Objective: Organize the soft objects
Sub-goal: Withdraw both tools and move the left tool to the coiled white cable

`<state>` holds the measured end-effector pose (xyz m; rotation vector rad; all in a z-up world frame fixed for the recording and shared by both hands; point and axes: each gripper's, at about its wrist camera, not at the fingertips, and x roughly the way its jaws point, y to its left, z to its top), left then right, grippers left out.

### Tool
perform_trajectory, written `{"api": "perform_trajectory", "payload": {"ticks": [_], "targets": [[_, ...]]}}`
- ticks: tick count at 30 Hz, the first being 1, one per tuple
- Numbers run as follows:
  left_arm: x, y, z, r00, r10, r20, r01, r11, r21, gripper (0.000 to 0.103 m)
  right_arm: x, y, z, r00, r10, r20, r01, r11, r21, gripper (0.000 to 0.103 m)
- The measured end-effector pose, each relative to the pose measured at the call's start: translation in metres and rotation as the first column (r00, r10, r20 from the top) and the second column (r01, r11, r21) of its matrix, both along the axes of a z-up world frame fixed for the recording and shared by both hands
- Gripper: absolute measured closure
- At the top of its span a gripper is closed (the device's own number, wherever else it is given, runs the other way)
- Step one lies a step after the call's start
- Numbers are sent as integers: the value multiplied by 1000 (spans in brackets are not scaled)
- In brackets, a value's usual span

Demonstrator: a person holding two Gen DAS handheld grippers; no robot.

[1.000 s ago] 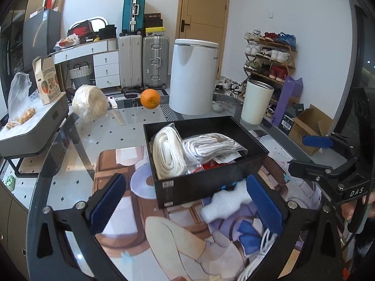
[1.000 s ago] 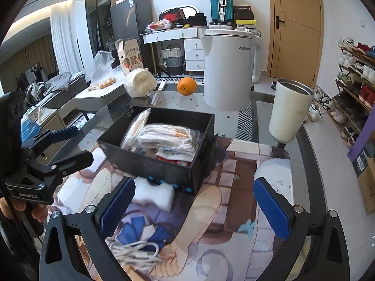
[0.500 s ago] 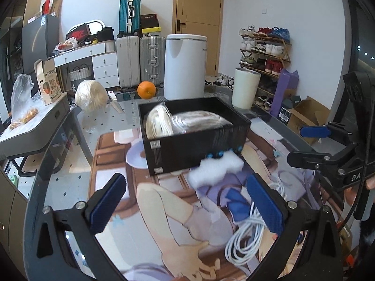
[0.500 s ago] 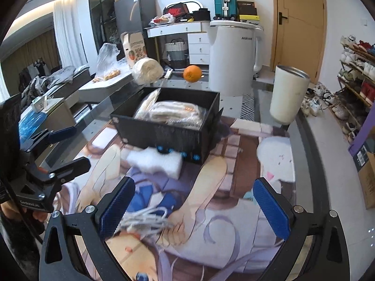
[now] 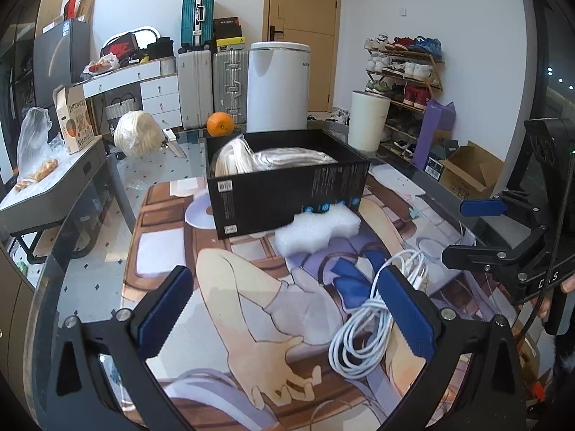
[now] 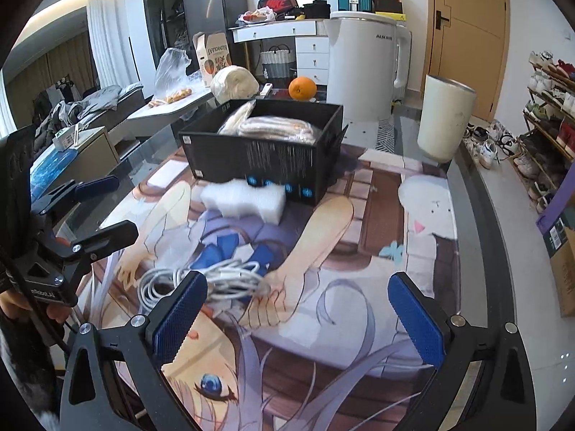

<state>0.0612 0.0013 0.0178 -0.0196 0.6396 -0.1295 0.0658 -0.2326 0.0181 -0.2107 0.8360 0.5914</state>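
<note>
Both the left tongs [image 5: 287, 309] and right tongs [image 6: 298, 312] gape wide, empty. The white foam block [image 5: 318, 228] lies ahead of them against the black box [image 5: 287, 194]; probably light and squashy, best pinched across its short middle.

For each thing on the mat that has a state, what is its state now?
Black cardboard box: open, holding bagged white cords.
White foam block: on the mat, against the box front.
White coiled cable: loose on the mat.
Left gripper: open, empty.
Right gripper: open, empty.
</note>
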Motion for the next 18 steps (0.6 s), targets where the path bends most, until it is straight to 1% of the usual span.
{"api": "perform_trajectory", "payload": {"ticks": [7, 15, 18], "targets": [[-2, -17, -13, 998, -56, -32, 57, 998, 32, 0, -2, 0, -4, 1000, 21, -4, -21, 1000, -12, 1], [3, -35, -20, 992, -112, -65, 116, 991, 62, 0, -2, 0, -12, 999, 33, -20, -33, 998, -45, 1], [5, -43, -24, 988, -129, -82, 136, 987, 89, 0, -1, -1, -12, 999, 30, -24, -31, 998, -49, 1]]}}
